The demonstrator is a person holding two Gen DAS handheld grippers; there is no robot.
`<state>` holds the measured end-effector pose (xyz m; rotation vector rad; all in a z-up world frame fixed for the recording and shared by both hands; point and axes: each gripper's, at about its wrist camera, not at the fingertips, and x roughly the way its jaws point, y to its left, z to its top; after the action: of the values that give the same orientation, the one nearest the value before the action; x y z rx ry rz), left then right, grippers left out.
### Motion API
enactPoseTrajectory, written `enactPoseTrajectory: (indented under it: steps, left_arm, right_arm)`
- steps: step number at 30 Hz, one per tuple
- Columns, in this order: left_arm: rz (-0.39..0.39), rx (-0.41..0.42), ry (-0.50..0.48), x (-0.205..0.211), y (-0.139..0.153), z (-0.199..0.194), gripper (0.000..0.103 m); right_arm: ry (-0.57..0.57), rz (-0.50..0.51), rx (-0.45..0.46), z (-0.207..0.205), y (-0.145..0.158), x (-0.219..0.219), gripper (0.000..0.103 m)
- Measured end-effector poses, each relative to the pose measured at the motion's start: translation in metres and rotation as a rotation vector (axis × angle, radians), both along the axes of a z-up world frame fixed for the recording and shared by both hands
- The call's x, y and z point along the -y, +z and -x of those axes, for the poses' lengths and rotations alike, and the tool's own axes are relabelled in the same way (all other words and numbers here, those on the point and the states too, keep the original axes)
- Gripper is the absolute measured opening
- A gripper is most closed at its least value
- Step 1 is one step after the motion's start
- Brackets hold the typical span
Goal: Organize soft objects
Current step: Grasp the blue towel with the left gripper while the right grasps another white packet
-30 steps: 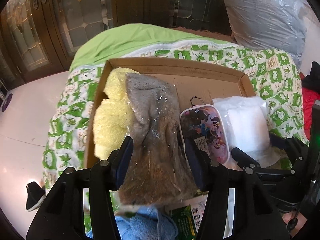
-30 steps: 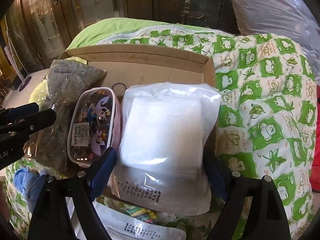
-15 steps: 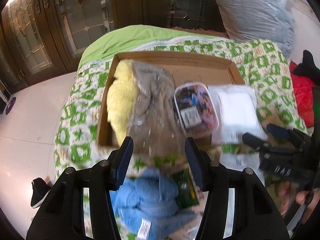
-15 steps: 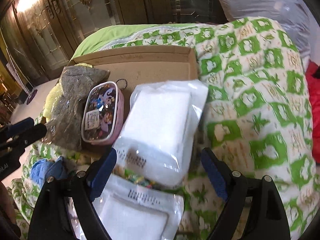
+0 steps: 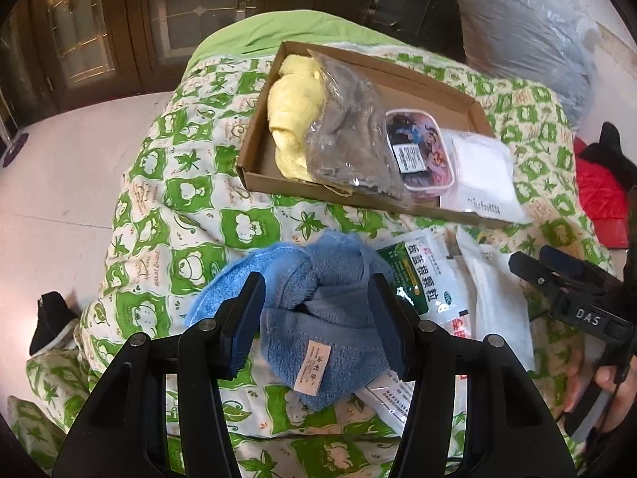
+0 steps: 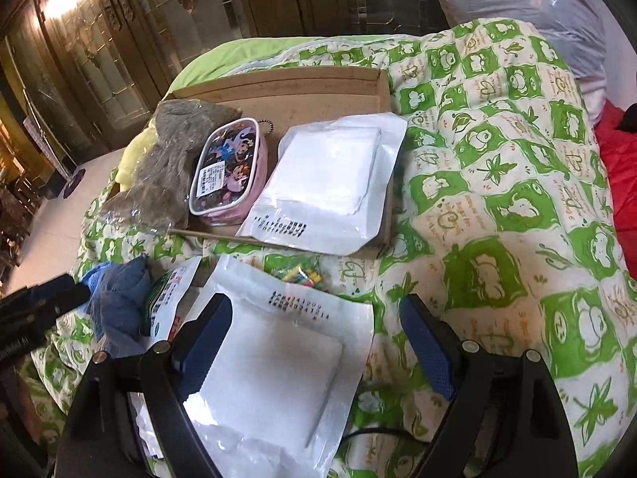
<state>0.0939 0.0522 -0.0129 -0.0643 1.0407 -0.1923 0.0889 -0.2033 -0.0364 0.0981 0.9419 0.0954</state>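
Observation:
A cardboard tray [image 5: 254, 169] lies on the quilt. It holds a yellow towel [image 5: 288, 119], a grey fluffy item in a clear bag [image 5: 350, 135], a cartoon pouch [image 5: 422, 151] and a white packet [image 5: 483, 171]. My left gripper [image 5: 316, 314] stands open above a crumpled blue towel [image 5: 318, 302] that lies on the quilt in front of the tray. My right gripper [image 6: 314, 338] is open over a second white packet [image 6: 278, 354] on the quilt. The pads of neither gripper press on anything. The tray's white packet [image 6: 330, 179] overhangs the near wall.
A green-and-white sachet [image 5: 422, 279] lies between the blue towel and the second packet, with a small colourful wrapper [image 6: 298, 275] beyond it. The green frog-print quilt [image 6: 497, 199] slopes away to the right. A plastic-wrapped pillow [image 5: 525, 32] sits behind, and tiled floor [image 5: 59, 183] is to the left.
Both grippers have drawn back from the tray toward the near side. The grey bag and white packet stay in the tray; the blue towel and second packet now lie under the fingers.

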Motion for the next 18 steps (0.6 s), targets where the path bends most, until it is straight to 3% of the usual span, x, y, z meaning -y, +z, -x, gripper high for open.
enactPoseTrajectory:
  steps: [12, 18]
  left_arm:
    - [-0.065, -0.053, -0.097, 0.032, -0.018, 0.002, 0.054]
    - [-0.084, -0.102, -0.074, 0.033, -0.035, -0.01, 0.054]
  right_arm:
    - [0.014, 0.001, -0.02, 0.009, -0.003, -0.002, 0.087]
    - [0.019, 0.003, -0.025, 0.011, -0.005, -0.004, 0.087]
